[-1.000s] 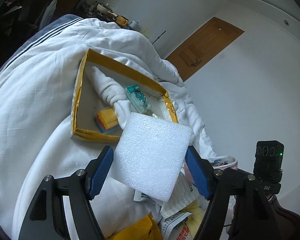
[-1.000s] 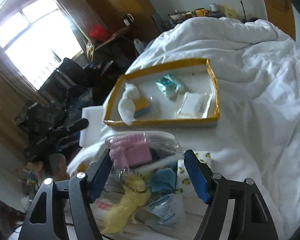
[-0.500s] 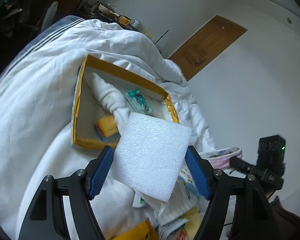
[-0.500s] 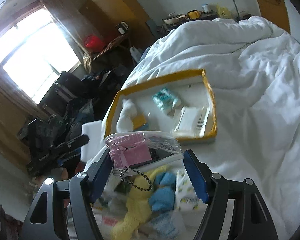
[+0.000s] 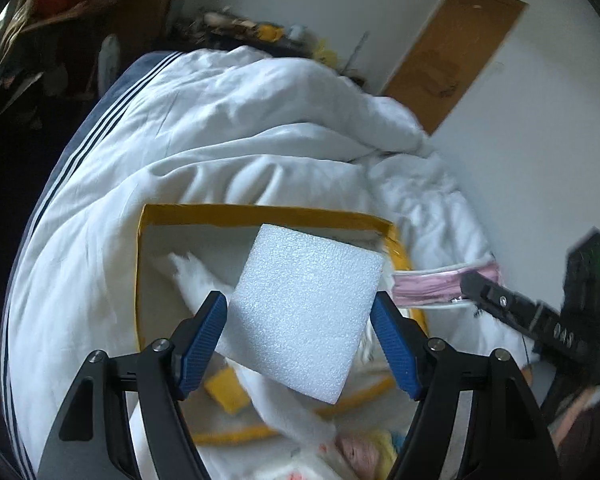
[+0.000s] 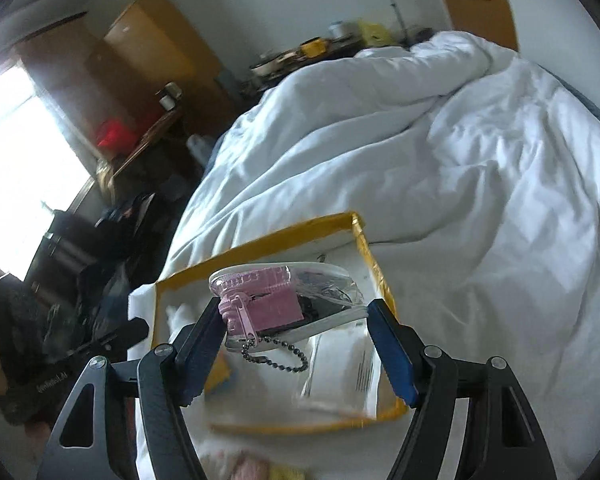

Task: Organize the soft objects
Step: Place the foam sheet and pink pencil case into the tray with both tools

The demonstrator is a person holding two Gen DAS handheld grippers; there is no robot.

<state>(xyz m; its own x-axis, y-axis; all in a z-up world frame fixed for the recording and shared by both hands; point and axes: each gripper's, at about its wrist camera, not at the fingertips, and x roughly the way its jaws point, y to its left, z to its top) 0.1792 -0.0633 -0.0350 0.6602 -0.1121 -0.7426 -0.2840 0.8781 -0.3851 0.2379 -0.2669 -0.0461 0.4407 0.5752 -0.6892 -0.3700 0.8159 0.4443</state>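
A rumpled white duvet covers the bed, and on it sits a shallow yellow-rimmed box already holding a rolled white towel and a flat paper packet. Both tongs hang above that box, each loaded. The left gripper clamps a square white foam block by its two opposite edges, the block tilted with one corner lowest, the box's open floor straight ahead and below. The right gripper grips a clear zip pouch with pink contents, long axis across the jaws, over the box's near right corner. Neither item rests in the box yet; both appear about equally near.
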